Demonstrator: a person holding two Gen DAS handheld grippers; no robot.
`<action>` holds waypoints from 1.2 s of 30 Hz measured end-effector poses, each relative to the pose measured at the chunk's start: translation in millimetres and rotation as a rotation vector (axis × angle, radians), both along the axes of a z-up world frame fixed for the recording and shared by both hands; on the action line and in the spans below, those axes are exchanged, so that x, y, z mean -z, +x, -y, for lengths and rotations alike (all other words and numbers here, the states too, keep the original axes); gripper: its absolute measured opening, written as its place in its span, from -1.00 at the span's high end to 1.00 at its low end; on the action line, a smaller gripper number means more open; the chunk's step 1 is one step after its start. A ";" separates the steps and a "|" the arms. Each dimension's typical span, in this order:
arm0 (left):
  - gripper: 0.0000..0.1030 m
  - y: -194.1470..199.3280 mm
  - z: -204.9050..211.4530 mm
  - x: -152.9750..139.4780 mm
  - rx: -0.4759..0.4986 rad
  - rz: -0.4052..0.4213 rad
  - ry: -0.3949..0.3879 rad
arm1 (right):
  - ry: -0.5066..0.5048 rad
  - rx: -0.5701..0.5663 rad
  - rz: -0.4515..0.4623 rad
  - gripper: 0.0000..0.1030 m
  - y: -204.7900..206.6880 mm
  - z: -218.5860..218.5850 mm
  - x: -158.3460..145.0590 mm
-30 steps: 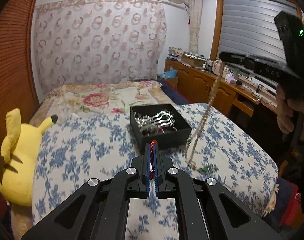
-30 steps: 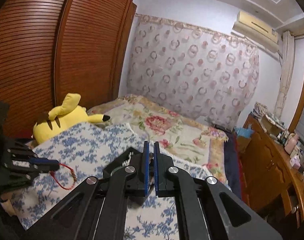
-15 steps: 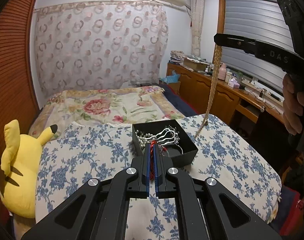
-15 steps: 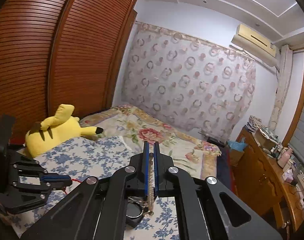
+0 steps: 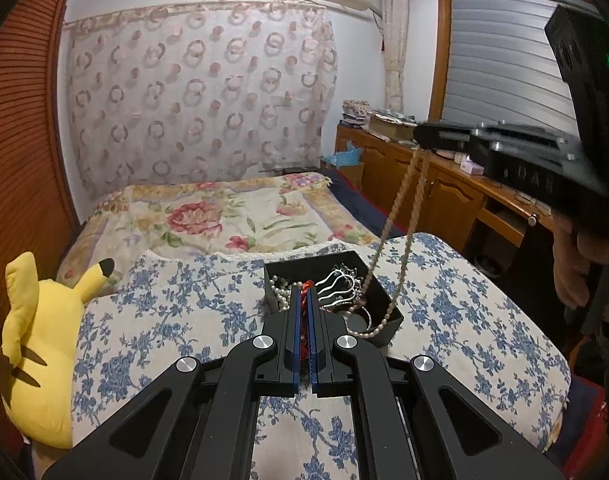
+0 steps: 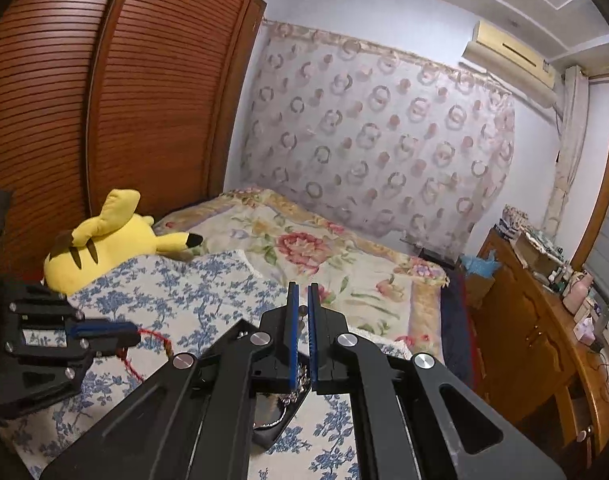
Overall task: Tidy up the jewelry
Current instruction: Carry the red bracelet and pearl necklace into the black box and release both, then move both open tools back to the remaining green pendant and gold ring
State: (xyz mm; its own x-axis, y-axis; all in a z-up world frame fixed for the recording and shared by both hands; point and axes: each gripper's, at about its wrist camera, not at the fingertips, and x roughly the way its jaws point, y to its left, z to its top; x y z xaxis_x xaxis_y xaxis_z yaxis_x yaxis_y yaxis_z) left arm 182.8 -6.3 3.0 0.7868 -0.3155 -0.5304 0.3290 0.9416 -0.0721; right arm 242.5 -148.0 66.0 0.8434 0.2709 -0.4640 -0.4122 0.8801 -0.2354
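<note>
From my left wrist view, my left gripper (image 5: 303, 300) was clamped on a red cord (image 5: 304, 312), its tips just over the near wall of the black box (image 5: 378, 292) on the bed (image 5: 176, 316). My right gripper (image 5: 420, 138), high at right, was pinched on a bead necklace (image 5: 400, 216) that hung in a long loop; its low end lay draped over the box's near right rim, partly inside, partly out. I judged both pieces were on their way into the box. Next I would have to lower the right gripper over the box so the loop pooled inside before letting go, then bring the cord in over the wall. The box already held pearls and a silver piece, so spare room was scant, but the quilt around it lay clear, with the bed edge well off to the right.

From my right wrist view, my right gripper (image 6: 302, 308) was closed on beads between its pads, the box mostly hidden beneath it. My left gripper (image 6: 124, 330) sat low at left, red cord (image 6: 156, 338) trailing from it. A plush (image 6: 112, 240) lay well apart.
</note>
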 end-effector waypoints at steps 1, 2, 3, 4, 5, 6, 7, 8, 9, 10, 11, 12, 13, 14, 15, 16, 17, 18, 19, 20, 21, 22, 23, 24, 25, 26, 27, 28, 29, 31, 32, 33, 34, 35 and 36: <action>0.96 2.6 1.1 -0.2 0.000 -0.002 0.002 | 0.000 0.000 -0.008 0.90 1.4 0.2 4.0; 0.96 6.0 2.5 -1.0 0.001 -0.003 0.005 | 0.001 0.000 -0.015 0.90 2.3 0.0 6.6; 0.96 8.2 3.7 -1.2 0.001 -0.003 0.008 | -0.002 0.001 -0.020 0.90 3.6 -0.1 9.8; 0.96 10.7 5.0 -1.7 0.001 -0.003 0.008 | -0.005 0.002 -0.022 0.90 4.4 -1.1 11.5; 0.96 12.9 6.4 -2.0 0.003 -0.004 0.007 | -0.008 0.002 -0.027 0.90 5.2 -1.7 13.8; 0.96 16.0 7.9 -2.2 0.006 -0.004 0.005 | -0.007 -0.001 -0.038 0.90 6.6 -1.8 17.1; 0.96 17.9 9.5 -1.8 0.007 -0.004 0.005 | -0.007 -0.003 -0.048 0.90 7.4 -1.7 19.7; 0.96 19.8 11.1 -0.8 0.009 -0.005 0.004 | -0.007 -0.004 -0.060 0.90 8.7 -1.6 23.6; 0.96 21.8 12.9 0.4 0.012 -0.007 0.002 | -0.004 -0.004 -0.075 0.90 10.1 -1.0 28.7; 0.96 24.9 14.5 2.0 0.016 -0.010 0.001 | -0.002 -0.005 -0.087 0.90 11.3 -0.6 32.5; 0.96 27.0 16.3 3.5 0.017 -0.013 0.002 | 0.001 -0.005 -0.109 0.90 13.4 0.2 39.3; 0.96 29.4 17.9 5.4 0.020 -0.017 0.003 | 0.006 -0.004 -0.131 0.90 15.5 1.0 46.9; 0.96 33.2 19.6 8.8 0.023 -0.025 0.003 | 0.010 -0.004 -0.147 0.90 17.2 1.8 52.3; 0.96 35.3 20.9 11.5 0.025 -0.032 0.003 | 0.013 -0.002 -0.172 0.90 19.9 3.0 60.4; 0.96 38.1 21.9 15.2 0.026 -0.040 0.002 | 0.016 0.000 -0.189 0.90 21.6 4.1 66.0; 0.96 40.5 23.1 17.7 0.027 -0.047 0.003 | 0.024 0.002 -0.212 0.89 24.4 5.4 73.5; 0.96 43.2 24.6 21.4 0.026 -0.056 0.005 | 0.028 0.002 -0.229 0.89 26.1 5.8 79.3; 0.96 46.1 26.1 24.9 0.025 -0.064 0.007 | 0.034 -0.001 -0.245 0.89 27.5 7.0 85.2; 0.96 48.2 27.1 27.1 0.025 -0.069 0.008 | 0.042 0.000 -0.256 0.88 28.0 8.3 88.0; 0.96 49.9 28.1 30.1 0.026 -0.074 0.009 | 0.058 -0.003 -0.271 0.88 29.0 10.2 90.3; 0.96 52.2 29.4 33.3 0.027 -0.079 0.010 | 0.070 -0.006 -0.282 0.88 29.9 11.3 91.3; 0.96 53.3 30.6 35.4 0.027 -0.081 0.011 | 0.081 -0.003 -0.284 0.88 29.5 13.6 91.6; 0.96 54.7 31.7 37.4 0.026 -0.083 0.011 | 0.084 0.000 -0.281 0.88 28.4 15.2 91.3; 0.96 56.9 33.2 39.6 0.025 -0.088 0.013 | 0.085 0.000 -0.280 0.84 28.0 15.8 90.7; 0.96 59.2 34.5 40.7 0.025 -0.091 0.015 | 0.089 0.000 -0.278 0.77 26.2 18.3 90.3; 0.96 61.0 36.1 42.0 0.025 -0.093 0.018 | 0.093 0.001 -0.275 0.63 24.5 21.2 89.8; 0.96 62.4 37.7 42.6 0.025 -0.094 0.021 | 0.098 0.002 -0.271 0.59 21.5 24.6 89.5; 0.96 63.6 39.7 43.5 0.024 -0.094 0.025 | 0.103 0.002 -0.269 0.59 20.8 29.2 88.6; 0.96 64.8 41.2 44.1 0.025 -0.095 0.027 | 0.109 0.002 -0.265 0.59 17.9 33.7 88.2; 0.94 66.3 42.6 44.2 0.021 -0.091 0.028 | 0.115 -0.005 -0.256 0.59 13.1 38.3 87.8; 0.91 66.1 43.4 44.5 0.018 -0.092 0.030 | 0.115 -0.005 -0.254 0.59 10.3 40.5 87.9; 0.80 65.5 44.2 45.1 0.018 -0.095 0.033 | 0.114 -0.005 -0.252 0.59 7.8 42.5 88.1; 0.61 65.1 44.4 45.3 0.018 -0.094 0.036 | 0.114 -0.007 -0.251 0.59 5.5 44.4 87.9; 0.50 63.0 45.0 45.5 0.014 -0.089 0.044 | 0.114 -0.010 -0.249 0.59 3.4 45.4 87.9; 0.28 60.3 45.8 45.6 0.012 -0.081 0.051 | 0.119 -0.015 -0.247 0.59 -0.7 47.6 88.6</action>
